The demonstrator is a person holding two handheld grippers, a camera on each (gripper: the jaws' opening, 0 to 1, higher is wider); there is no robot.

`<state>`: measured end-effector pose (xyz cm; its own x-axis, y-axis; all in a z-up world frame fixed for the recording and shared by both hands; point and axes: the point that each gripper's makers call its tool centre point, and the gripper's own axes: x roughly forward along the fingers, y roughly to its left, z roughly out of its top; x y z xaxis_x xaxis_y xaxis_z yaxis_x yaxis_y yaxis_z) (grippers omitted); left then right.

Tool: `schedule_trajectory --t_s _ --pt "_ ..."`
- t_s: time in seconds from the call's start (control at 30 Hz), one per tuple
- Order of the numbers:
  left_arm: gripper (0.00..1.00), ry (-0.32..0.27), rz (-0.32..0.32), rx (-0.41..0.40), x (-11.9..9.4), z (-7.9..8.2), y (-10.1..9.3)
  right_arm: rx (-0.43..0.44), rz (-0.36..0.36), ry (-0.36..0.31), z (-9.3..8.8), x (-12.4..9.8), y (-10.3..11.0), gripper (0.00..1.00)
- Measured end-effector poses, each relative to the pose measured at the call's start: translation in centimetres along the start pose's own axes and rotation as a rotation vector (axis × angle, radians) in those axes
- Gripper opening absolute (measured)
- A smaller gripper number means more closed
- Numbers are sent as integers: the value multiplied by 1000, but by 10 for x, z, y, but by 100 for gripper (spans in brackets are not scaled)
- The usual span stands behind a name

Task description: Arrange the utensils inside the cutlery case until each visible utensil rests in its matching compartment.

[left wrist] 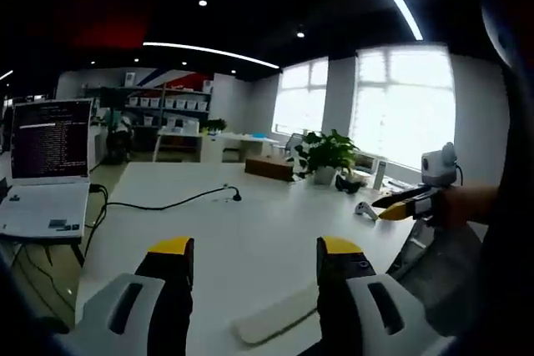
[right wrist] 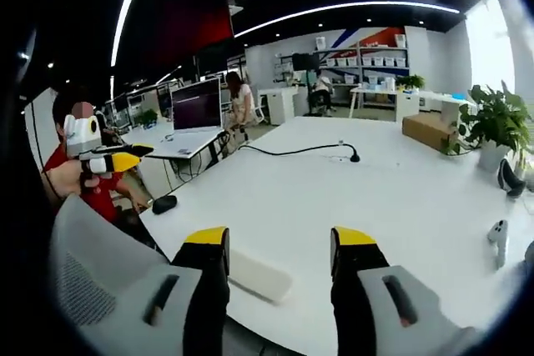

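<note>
Here, your left tool (left wrist: 250,258) and right tool (right wrist: 279,249) both stand apart, holding nothing, with the pale cutlery case (left wrist: 277,315) on the white counter (left wrist: 250,214) just beyond their tips.

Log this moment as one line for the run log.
left hand-held gripper: open, empty | right hand-held gripper: open, empty | both raised over white table | cream oblong case at near edge | no utensil grasped
</note>
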<state>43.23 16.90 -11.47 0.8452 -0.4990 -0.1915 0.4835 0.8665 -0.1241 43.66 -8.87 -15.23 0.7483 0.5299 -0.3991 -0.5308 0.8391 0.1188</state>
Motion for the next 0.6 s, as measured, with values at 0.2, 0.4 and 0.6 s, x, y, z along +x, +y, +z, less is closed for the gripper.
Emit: schedule_trajectory --t_s 0.2,0.4,0.6 --pt "62 49 -16 97 4 -13 -15 -13 -19 14 -4 1 -3 42" --pt "61 71 -23 110 -1 -20 -21 -58 -19 16 -8 -5 -1 40" --pt "61 76 -36 132 0 -21 -24 -67 -16 23 -10 -6 0 40"
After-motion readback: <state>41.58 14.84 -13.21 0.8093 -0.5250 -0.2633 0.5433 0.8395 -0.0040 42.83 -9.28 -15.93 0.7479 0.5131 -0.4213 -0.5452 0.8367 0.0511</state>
